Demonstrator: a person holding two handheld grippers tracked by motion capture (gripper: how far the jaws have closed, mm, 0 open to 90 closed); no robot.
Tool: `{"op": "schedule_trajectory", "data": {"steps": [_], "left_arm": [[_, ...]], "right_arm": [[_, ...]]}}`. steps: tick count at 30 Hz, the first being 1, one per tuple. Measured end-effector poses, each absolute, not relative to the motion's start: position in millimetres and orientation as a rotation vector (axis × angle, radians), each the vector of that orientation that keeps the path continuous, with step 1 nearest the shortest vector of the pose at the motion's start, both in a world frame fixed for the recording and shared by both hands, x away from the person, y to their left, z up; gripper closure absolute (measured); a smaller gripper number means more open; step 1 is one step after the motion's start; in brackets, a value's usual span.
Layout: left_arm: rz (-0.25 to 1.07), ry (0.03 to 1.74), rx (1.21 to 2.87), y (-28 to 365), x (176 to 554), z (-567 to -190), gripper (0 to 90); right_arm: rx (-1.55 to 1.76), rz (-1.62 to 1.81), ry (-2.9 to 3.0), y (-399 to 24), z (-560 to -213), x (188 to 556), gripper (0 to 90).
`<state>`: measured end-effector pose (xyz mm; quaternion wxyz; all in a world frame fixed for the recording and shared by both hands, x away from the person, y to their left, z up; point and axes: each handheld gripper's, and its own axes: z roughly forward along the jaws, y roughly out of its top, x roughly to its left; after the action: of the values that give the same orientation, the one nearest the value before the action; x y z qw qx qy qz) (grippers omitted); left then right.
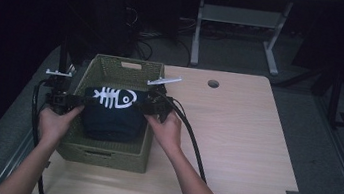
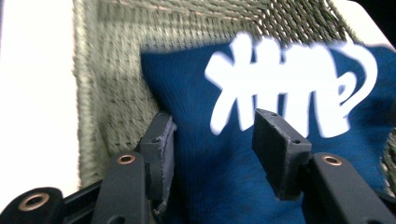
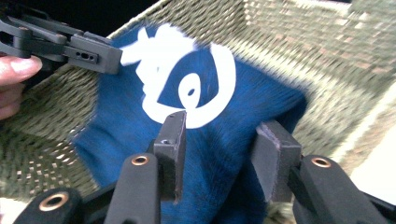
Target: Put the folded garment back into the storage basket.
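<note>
**Blue garment in the basket, both sets of fingers spread**

The pale wood tabletop (image 1: 233, 150) carries a green woven basket (image 1: 106, 156). Inside lies a folded dark blue garment (image 1: 111, 119) with a white fish-skeleton print (image 1: 115, 97). The left gripper (image 2: 212, 140) and right gripper (image 3: 224, 142) reach in from opposite sides, fingers released, the cloth lying between and beyond them.

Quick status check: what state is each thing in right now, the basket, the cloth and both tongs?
Basket: upright on the table, holding the cloth.
Blue cloth: bunched inside the basket, white fish-bone print facing up.
Left tongs: open, jaws straddling the cloth.
Right tongs: open, jaws over the cloth.
</note>
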<state>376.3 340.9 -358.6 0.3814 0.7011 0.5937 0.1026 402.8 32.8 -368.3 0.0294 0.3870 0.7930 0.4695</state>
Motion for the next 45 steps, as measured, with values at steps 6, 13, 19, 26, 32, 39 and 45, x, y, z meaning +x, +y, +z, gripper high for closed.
{"op": "schedule_trajectory", "data": {"steps": [6,13,19,26,32,39,45], "left_arm": [[0.267,1.495,1.746,345,373,-355,49.0],[0.264,1.425,1.698,340,366,-345,49.7],[0.195,1.372,1.637,333,364,-341,48.8],[0.151,1.317,1.614,319,364,-337,43.4],[0.151,1.282,1.607,305,365,-333,40.3],[0.144,1.259,1.611,291,365,-331,36.4],[0.133,1.242,1.606,284,364,-329,29.1]], "right_arm": [[1.171,1.481,2.393,24,-357,401,53.2],[1.18,1.591,2.389,6,-348,403,49.8],[1.175,1.69,2.395,-6,-345,403,45.7],[1.133,1.743,2.423,-28,-344,402,40.0],[1.099,1.759,2.428,-50,-338,401,35.3],[1.107,1.77,2.398,-74,-336,398,32.3],[1.123,1.771,2.396,-91,-340,397,29.3]]}}
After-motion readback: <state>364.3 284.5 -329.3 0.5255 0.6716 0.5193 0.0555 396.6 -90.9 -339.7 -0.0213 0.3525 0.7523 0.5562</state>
